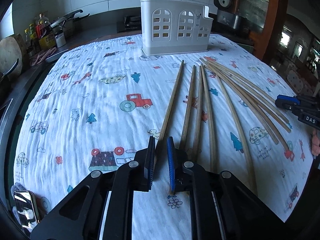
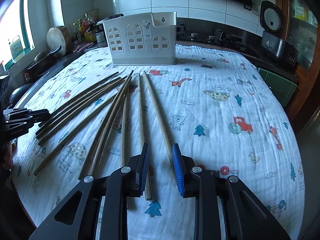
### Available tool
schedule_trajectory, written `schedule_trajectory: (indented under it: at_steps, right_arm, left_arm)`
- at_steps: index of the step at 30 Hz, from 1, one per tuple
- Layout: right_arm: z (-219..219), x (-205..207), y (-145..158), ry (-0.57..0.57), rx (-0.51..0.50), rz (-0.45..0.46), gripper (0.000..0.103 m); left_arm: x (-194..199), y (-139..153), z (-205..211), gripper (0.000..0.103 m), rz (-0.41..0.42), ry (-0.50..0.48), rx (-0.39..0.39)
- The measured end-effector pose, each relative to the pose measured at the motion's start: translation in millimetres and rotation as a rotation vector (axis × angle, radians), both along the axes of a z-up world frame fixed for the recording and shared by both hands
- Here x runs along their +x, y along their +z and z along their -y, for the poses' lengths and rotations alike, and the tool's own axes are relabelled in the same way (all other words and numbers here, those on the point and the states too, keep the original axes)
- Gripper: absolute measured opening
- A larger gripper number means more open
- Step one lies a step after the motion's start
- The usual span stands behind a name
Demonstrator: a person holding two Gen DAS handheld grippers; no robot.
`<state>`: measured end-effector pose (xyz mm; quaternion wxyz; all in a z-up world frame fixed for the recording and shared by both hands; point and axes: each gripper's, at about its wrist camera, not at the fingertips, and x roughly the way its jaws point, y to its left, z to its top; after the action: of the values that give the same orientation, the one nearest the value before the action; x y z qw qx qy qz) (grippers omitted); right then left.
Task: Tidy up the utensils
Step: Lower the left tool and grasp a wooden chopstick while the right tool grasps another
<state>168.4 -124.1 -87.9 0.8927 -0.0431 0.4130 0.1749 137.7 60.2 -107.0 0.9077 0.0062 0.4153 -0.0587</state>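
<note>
Several wooden chopsticks (image 1: pixel 208 108) lie fanned out on the printed cloth, also shown in the right wrist view (image 2: pixel 124 108). A white utensil holder (image 1: pixel 176 30) with arched cut-outs stands at the far side of the table, also in the right wrist view (image 2: pixel 143 40). My left gripper (image 1: pixel 161 140) is open, low over the cloth, its jaws either side of the near end of the leftmost chopstick (image 1: pixel 172 100). My right gripper (image 2: pixel 161 146) is open, its jaws around the near ends of two chopsticks (image 2: pixel 158 116). Each gripper shows at the edge of the other's view (image 1: pixel 284 102) (image 2: pixel 40 114).
The table wears a white cloth (image 2: pixel 220 110) with cartoon prints. A phone (image 1: pixel 26 208) lies at the near left corner. Bottles, pans and a cutting board (image 2: pixel 57 40) crowd the left counter; a stove and rice cooker (image 2: pixel 272 18) stand behind.
</note>
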Motion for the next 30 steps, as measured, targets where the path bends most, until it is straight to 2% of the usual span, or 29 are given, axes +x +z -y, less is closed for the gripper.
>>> schedule_trajectory:
  at_steps: [13, 20, 23, 25, 30]
  right_arm:
    - [2.8, 7.0, -4.5, -0.003, -0.009, -0.012, 0.017]
    - [3.5, 11.6, -9.3, 0.004, -0.029, -0.037, 0.016]
    - [2.3, 12.3, -9.9, 0.004, -0.042, -0.036, 0.014]
    - [1.2, 12.1, -9.9, 0.002, -0.055, -0.031, 0.009]
    - [2.3, 10.0, -6.2, -0.004, -0.054, -0.013, 0.007]
  left_arm:
    - [7.9, -4.8, 1.4, 0.011, -0.021, -0.003, 0.016]
    - [8.8, -4.8, 4.3, 0.011, -0.025, -0.012, 0.051]
    - [9.0, -4.9, 5.7, 0.011, -0.024, -0.018, 0.068]
    - [9.2, -4.5, 6.4, 0.01, -0.025, -0.019, 0.077]
    - [4.5, 1.0, 13.6, 0.006, -0.012, -0.028, 0.105]
